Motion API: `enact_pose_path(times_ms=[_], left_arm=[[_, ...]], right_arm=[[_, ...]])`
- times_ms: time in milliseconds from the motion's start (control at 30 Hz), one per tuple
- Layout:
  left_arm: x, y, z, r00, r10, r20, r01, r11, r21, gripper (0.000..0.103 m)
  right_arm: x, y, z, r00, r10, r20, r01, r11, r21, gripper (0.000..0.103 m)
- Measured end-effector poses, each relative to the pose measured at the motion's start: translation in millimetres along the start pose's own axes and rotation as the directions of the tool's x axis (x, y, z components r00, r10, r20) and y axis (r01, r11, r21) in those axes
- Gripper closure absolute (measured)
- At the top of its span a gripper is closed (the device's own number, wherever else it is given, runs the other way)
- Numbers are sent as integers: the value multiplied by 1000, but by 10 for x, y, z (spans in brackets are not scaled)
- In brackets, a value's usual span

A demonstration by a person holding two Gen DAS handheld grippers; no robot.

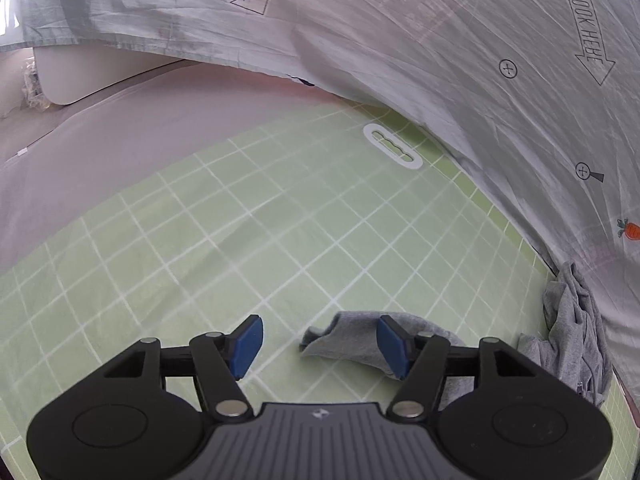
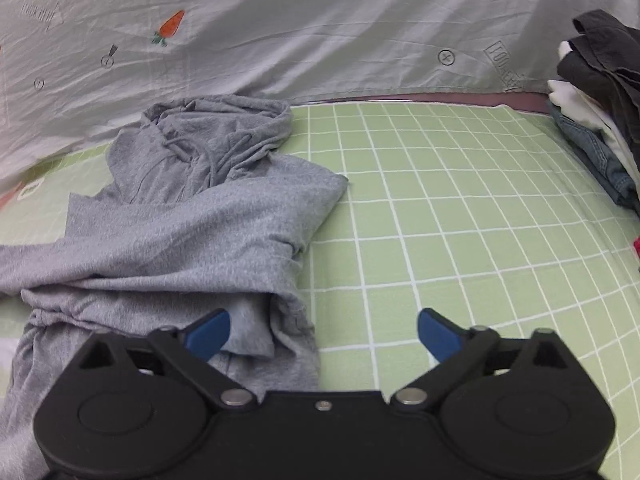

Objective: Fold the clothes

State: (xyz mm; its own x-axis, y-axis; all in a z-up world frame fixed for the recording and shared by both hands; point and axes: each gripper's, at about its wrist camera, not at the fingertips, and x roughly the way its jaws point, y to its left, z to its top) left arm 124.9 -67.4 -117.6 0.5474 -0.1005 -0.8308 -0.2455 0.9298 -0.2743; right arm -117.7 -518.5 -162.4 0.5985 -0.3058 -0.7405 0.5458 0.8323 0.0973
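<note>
The left gripper (image 1: 318,346) is hovering with jaws apart over the green checked mat (image 1: 200,240) — a grey garment (image 1: 356,344) is lying beside its right finger, unpinched.

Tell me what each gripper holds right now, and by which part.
Nothing is held. The left gripper is open with a grey sleeve end lying loose between its pads. The right gripper is wide open beside the grey hoodie.
</note>
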Motion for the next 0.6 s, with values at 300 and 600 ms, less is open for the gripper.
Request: enact_pose_path(times_ms=[300, 600], left_arm=[[49, 304, -217, 996, -5, -84, 9, 999, 49, 26], [218, 150, -328, 993, -40, -114, 52, 993, 107, 24]], right_arm=[[34, -121, 10, 1000, -3, -14, 4, 997, 73, 0], [62, 43, 6, 998, 19, -65, -19, 1000, -3, 0]])
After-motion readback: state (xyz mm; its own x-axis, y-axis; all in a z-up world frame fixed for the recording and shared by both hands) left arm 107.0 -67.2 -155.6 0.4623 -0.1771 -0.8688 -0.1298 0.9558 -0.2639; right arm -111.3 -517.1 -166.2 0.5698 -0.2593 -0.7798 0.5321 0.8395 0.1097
